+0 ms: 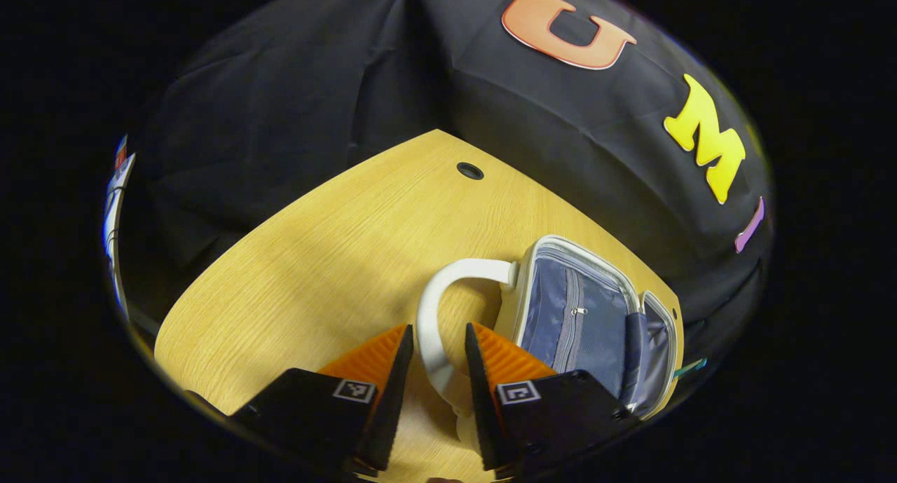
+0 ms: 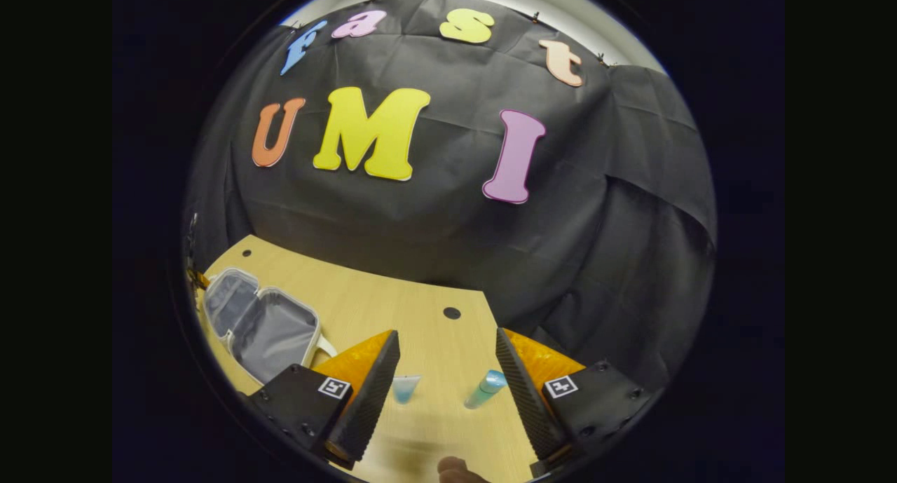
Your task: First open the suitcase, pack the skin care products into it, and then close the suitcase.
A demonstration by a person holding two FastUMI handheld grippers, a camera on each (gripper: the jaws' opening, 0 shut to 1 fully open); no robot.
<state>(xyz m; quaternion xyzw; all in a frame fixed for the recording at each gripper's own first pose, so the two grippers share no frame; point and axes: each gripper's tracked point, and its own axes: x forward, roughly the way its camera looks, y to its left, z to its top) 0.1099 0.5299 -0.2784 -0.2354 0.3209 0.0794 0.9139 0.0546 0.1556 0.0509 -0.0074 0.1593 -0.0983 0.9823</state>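
In the left gripper view the suitcase lies open on the wooden worktop, near its right edge, its grey lining and an inner zip facing up. Its white handle arches out from the case's near side and runs down between the fingers of the left tongs. Those tongs are spread, one finger on either side of the handle; whether either finger touches the handle cannot be told, and they do not pinch it. A round cable hole sits in the worktop near the far corner.

In the right gripper view the right tongs are spread wide above the worktop and hold nothing. Two skin care items lie on the wood between the fingers: a small blue tube just beside the left finger, and a teal bottle lying tilted near the right finger. They are apart from each other. The open suitcase rests at the left of that view, well apart from both items, both halves lying flat. A fingertip of a person shows at the bottom edge.
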